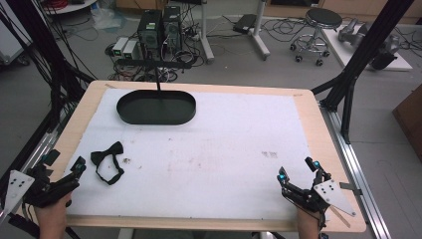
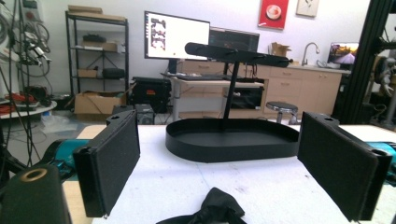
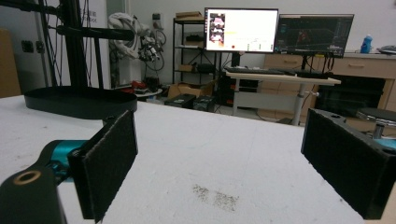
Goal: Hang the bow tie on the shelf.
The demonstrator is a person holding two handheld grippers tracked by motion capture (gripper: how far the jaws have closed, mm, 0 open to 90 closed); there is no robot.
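Black bow tie (image 1: pixel 107 163) lies flat on the bench (image 1: pixel 308 107) just at one o'clock of our left gripper (image 1: pixel 74 172), jaws wide and empty (ready to pinch); right gripper (image 1: pixel 298 172) waits open, well apart at three o'clock.

No lettering, label or number is legible anywhere.

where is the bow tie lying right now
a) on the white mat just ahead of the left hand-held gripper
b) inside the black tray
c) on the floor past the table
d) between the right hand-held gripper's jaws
a: the bow tie lies flat on the white mat, just ahead of the open left hand-held gripper and well short of the black tray.
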